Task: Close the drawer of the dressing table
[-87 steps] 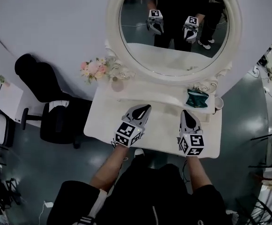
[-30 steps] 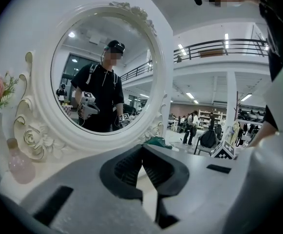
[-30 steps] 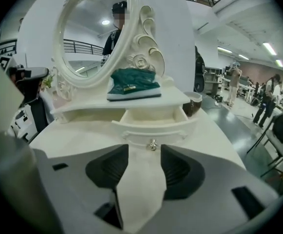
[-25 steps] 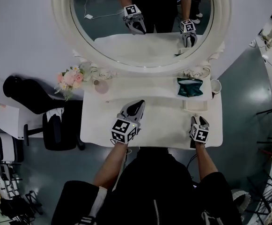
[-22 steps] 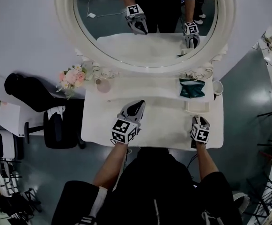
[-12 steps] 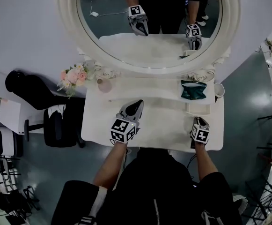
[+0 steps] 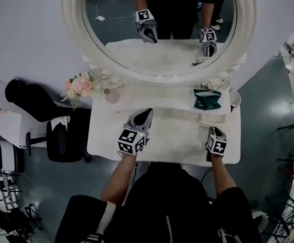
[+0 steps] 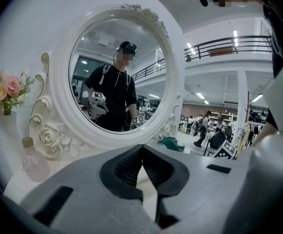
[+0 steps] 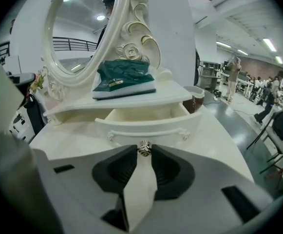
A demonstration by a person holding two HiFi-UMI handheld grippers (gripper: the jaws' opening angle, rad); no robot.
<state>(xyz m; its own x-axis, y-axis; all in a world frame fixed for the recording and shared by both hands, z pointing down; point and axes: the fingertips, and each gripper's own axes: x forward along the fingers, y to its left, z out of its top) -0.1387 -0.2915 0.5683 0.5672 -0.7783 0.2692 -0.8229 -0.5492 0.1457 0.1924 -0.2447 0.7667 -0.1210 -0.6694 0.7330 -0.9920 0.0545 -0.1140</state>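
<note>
One knob [image 9: 144, 148] gripped by right claw [image 9: 143, 152], left claw [image 8: 141, 148] clenched empty; we push drawer [image 9: 148, 126] squarely toward 12 o'clock.

This is a large open indoor hall fitted out as a workspace. A white bench [image 7: 167, 133] with an oval mirror [image 7: 159, 29] and a posy of flowers [image 7: 78, 87] stands alone like a staged bedroom corner, against a plain grey wall [image 7: 25, 24] on a bare grey-green floor [image 7: 268, 105]. At the left of the head view is a black office chair [image 7: 60, 135], and in the lower left there are dark stands and gear [image 7: 7, 216]. In the upper right of the left gripper view, a railed mezzanine [image 8: 229, 43] runs beside strip lights [image 8: 235, 34]. At the right of the right gripper view, people [image 9: 235, 67] stand among desks under more ceiling lights.
</note>
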